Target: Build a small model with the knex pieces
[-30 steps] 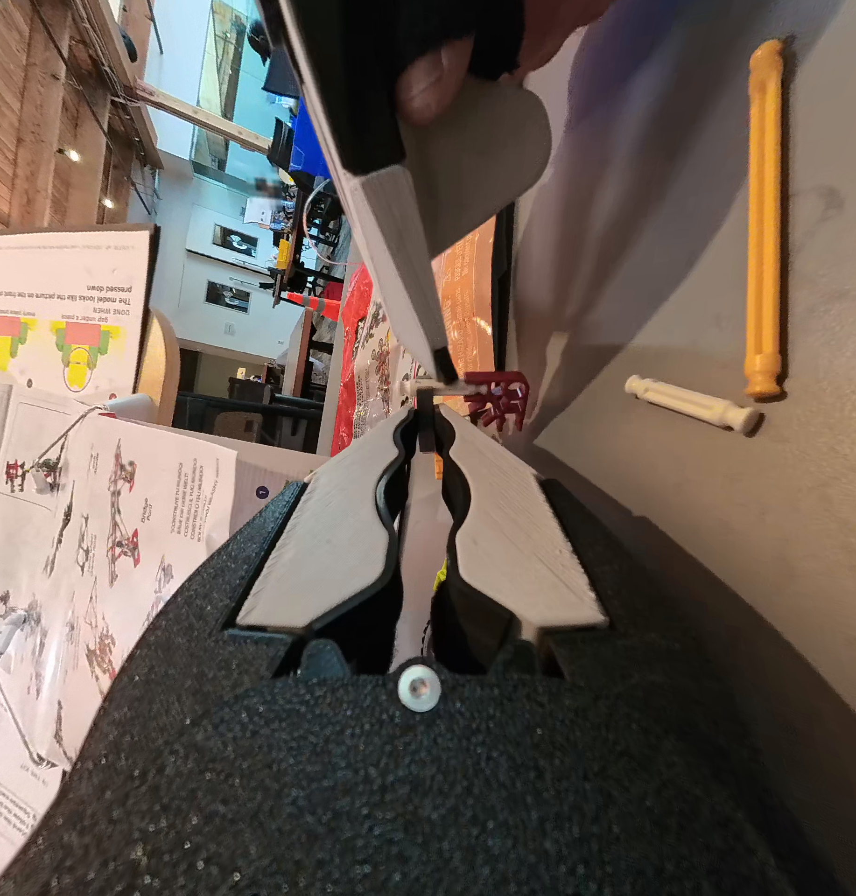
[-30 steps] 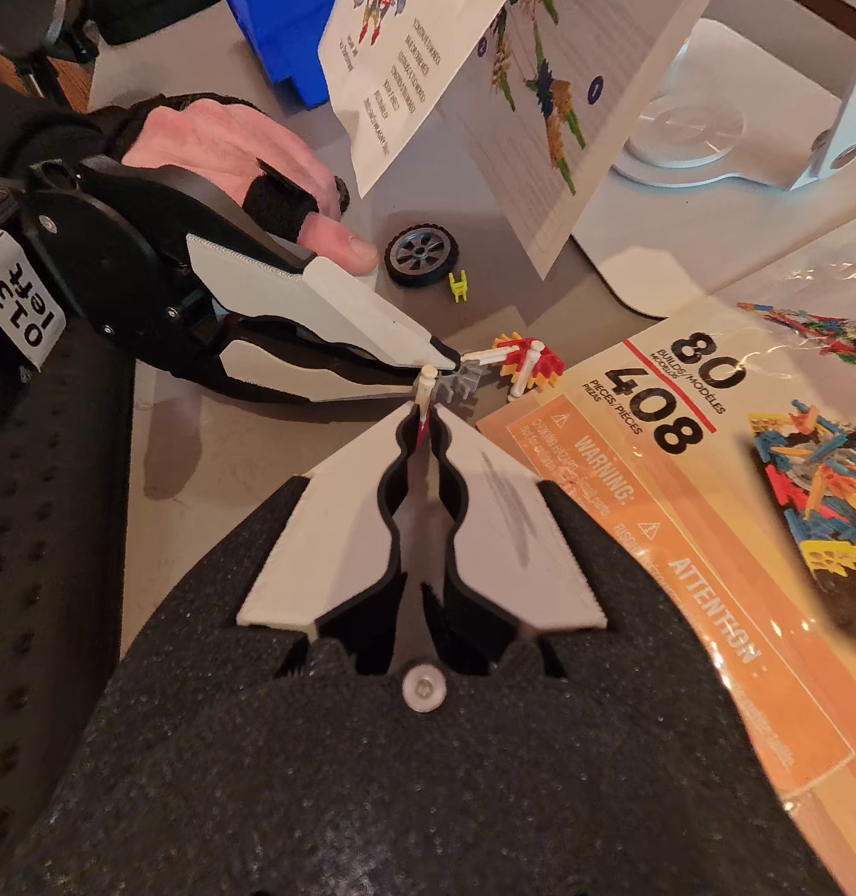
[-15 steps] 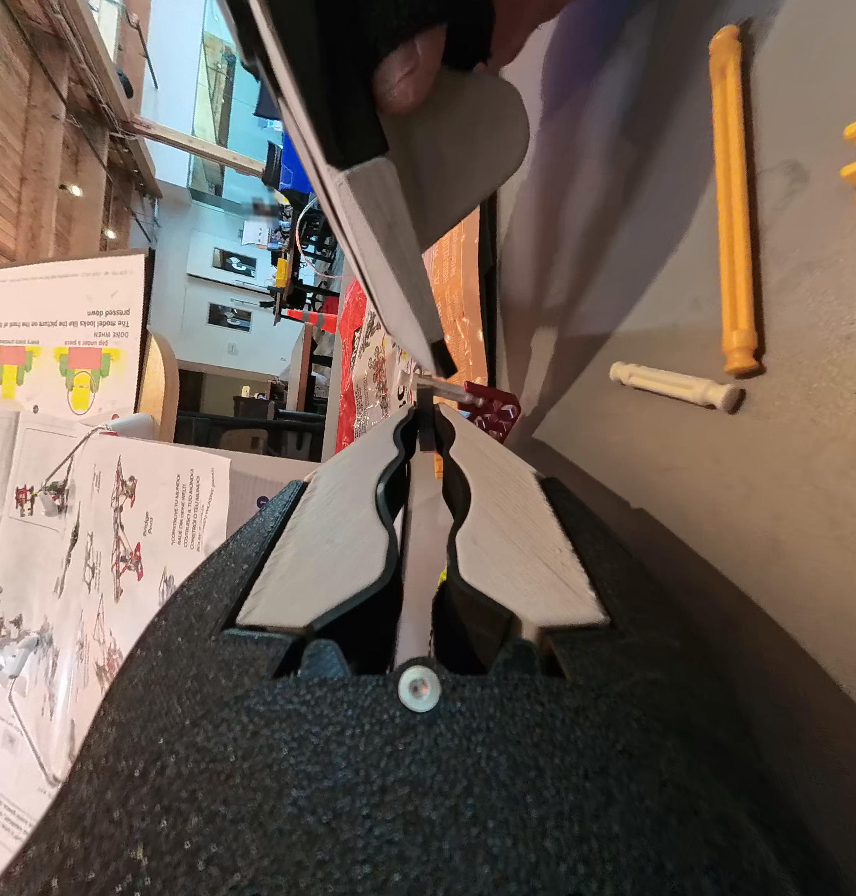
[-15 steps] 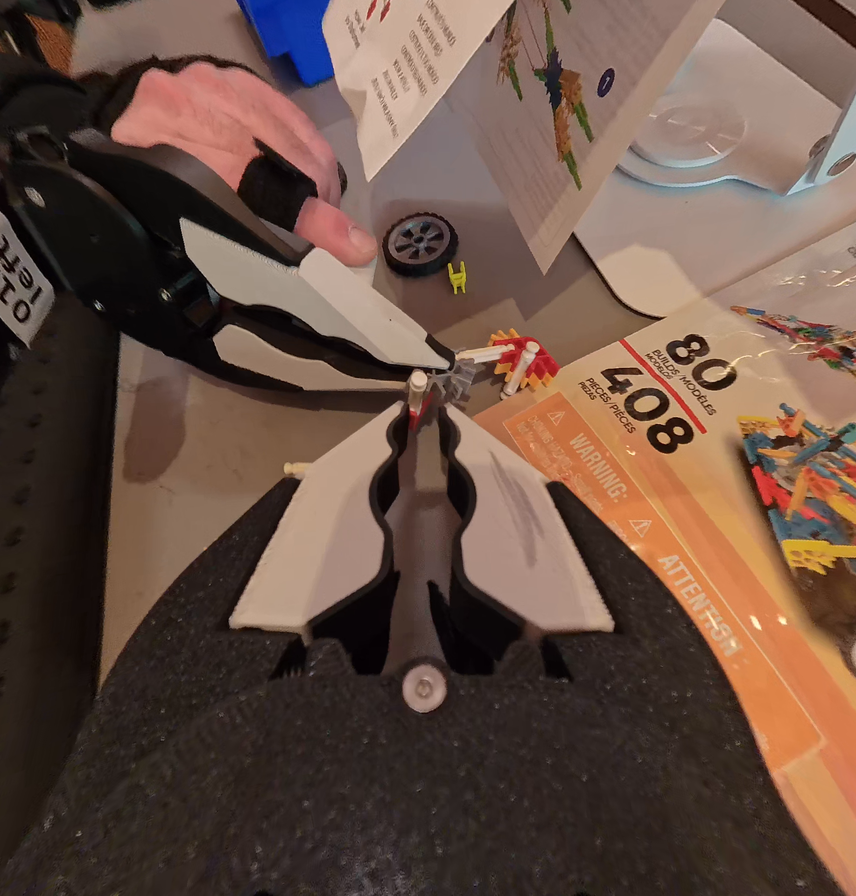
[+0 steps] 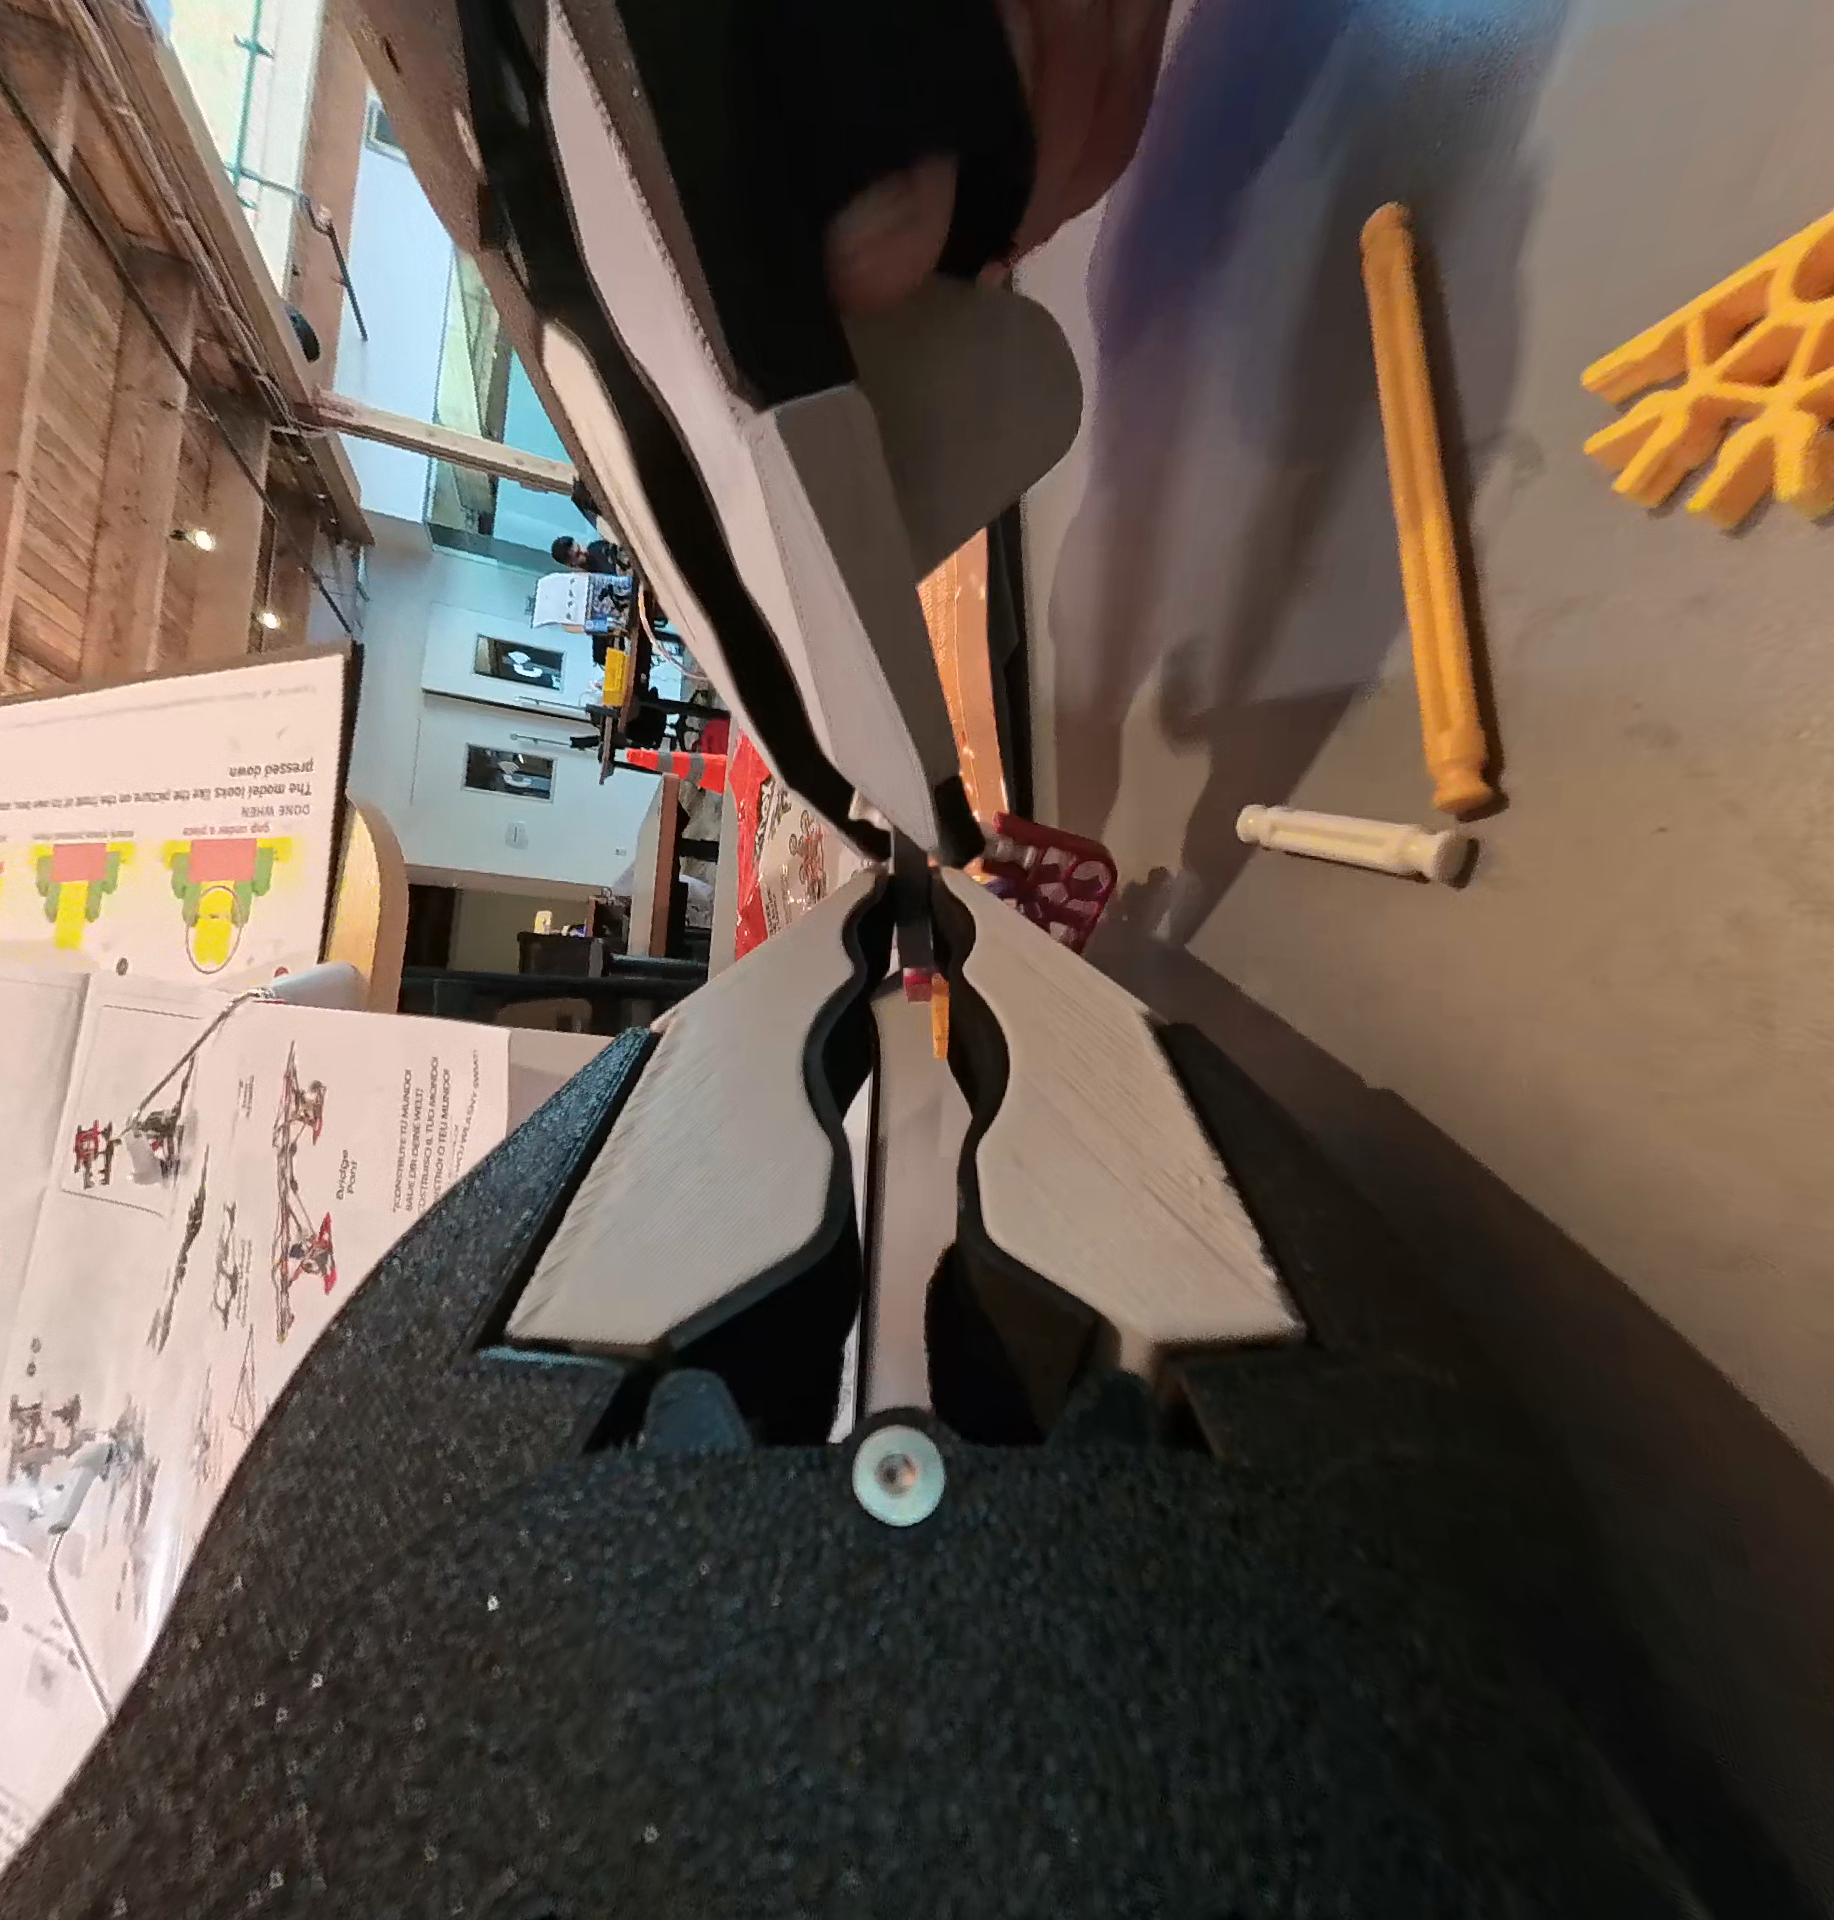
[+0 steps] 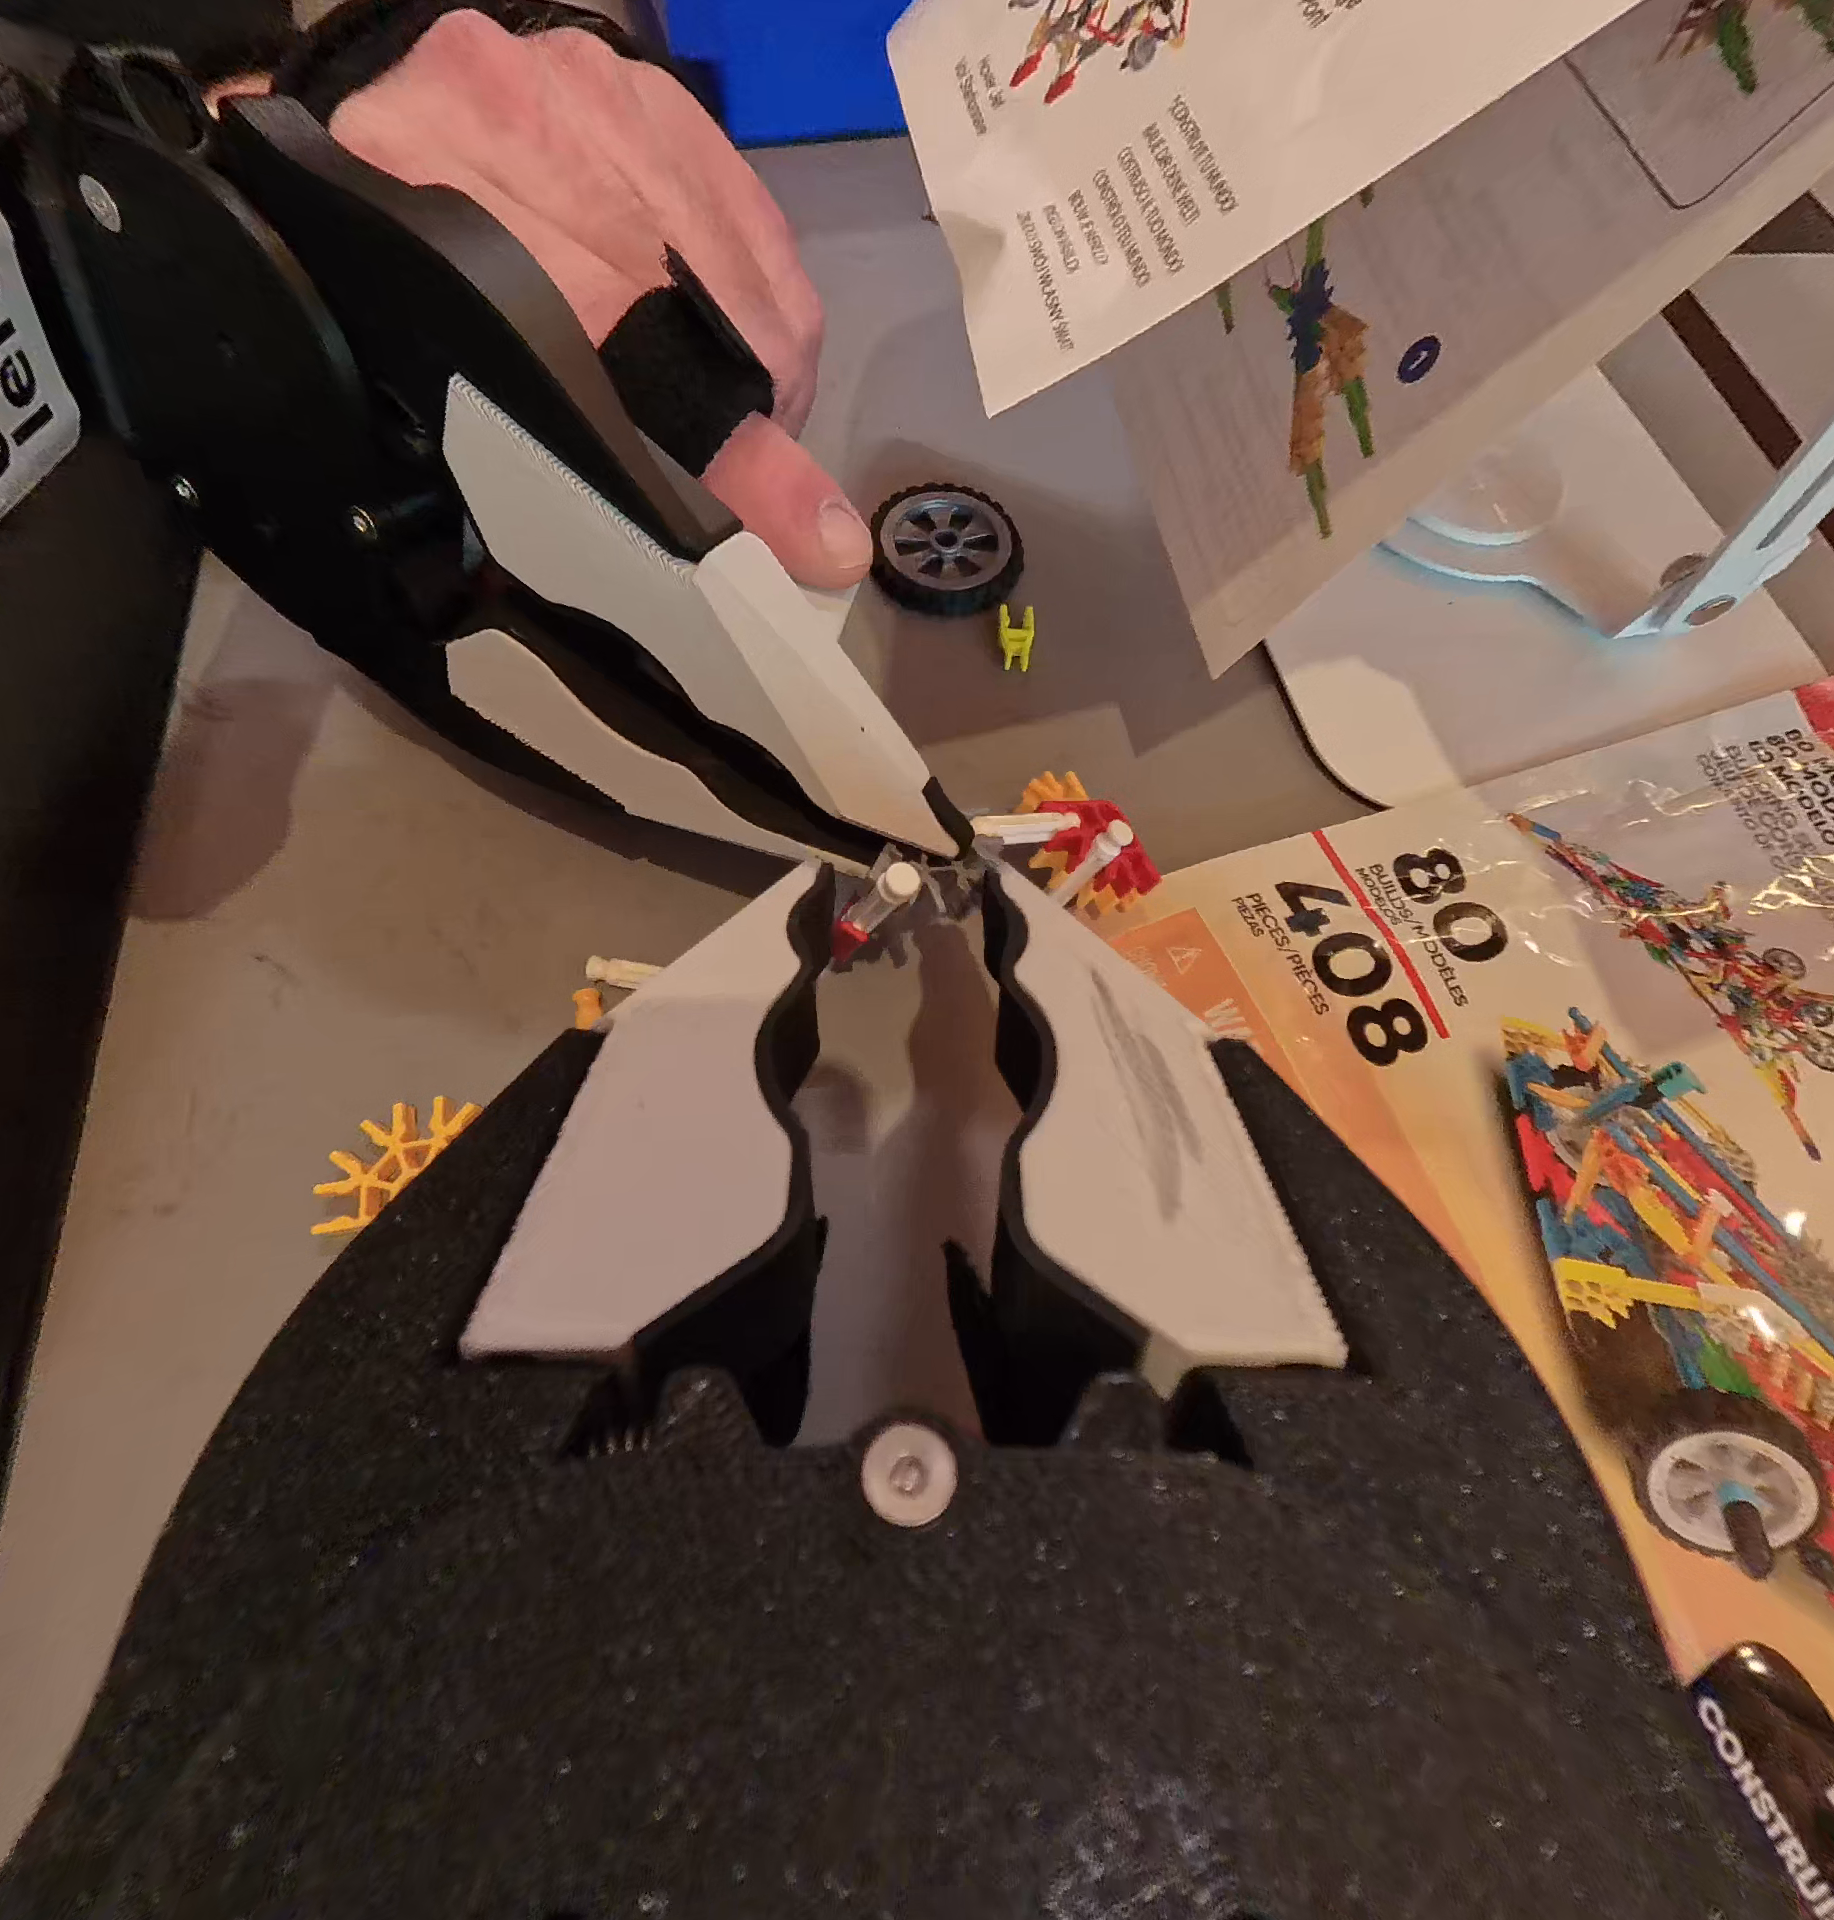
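Observation:
My left gripper [image 5: 908, 883] is shut on a small toy assembly: a grey connector [image 6: 944, 894] joined by white rods to red and yellow connectors [image 6: 1084, 852]. It also shows in the right wrist view [image 6: 934, 831], coming in from the left with a hand on it. My right gripper [image 6: 905, 878] is open, its fingers on either side of a short white rod [image 6: 897, 883] that sticks out of the grey connector. In the left wrist view the right gripper [image 5: 913, 836] comes down from above, tip to tip with the left one. The red connector [image 5: 1058, 883] shows just behind the tips.
On the grey table lie a white rod [image 5: 1349, 842], a long yellow rod [image 5: 1422, 520], a yellow connector [image 5: 1754, 395], a small wheel [image 6: 949, 551] and a yellow-green clip [image 6: 1015, 636]. The printed toy package [image 6: 1515, 1039] lies right. Instruction sheets [image 6: 1152, 208] stand behind. Only a small space, under 4 cm, lies between the two pairs of fingers. Left tips and right tips are each some 10 cm from the yellow-green clip [image 6: 1015, 636].
My right gripper was shut on the white rod and has opened; the rod stays in the grey connector. Both grippers have shifted a little. The left one stays shut.

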The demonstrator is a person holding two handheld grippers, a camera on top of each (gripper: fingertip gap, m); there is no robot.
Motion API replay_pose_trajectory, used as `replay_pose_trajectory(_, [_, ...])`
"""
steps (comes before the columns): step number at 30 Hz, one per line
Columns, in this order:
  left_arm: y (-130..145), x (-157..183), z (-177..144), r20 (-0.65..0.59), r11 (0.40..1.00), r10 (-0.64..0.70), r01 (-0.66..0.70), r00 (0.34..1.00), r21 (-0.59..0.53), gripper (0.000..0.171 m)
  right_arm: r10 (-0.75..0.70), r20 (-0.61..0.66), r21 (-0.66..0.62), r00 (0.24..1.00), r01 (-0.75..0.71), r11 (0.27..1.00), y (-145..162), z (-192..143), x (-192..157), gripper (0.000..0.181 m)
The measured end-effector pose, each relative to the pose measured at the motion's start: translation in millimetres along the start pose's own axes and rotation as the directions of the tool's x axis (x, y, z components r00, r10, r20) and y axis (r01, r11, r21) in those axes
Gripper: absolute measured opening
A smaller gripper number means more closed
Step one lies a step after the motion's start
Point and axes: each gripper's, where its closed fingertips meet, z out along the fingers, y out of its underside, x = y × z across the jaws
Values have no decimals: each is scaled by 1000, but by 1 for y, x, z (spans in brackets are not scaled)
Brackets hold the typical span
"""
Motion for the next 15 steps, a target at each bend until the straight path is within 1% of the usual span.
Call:
replay_pose_trajectory(3, [0,2,0,-11,1000,-3,3,1000,4,5,-12,-8,-12,1000,12,1000,2,1,1,22])
replay_pose_trajectory(8, [1,2,1,-23,1000,-29,30,999,2,6,-7,-3,-9,1000,7,1000,2,1,1,21])
replay_pose_trajectory(13, [11,-1,1,-20,999,-42,41,999,-33,15,0,4,-17,1000,0,1000,5,2,1,20])
replay_pose_trajectory(15, [16,-1,0,-31,998,-48,47,998,-42,16,-3,6,-14,1000,3,1000,4,1,0,20])
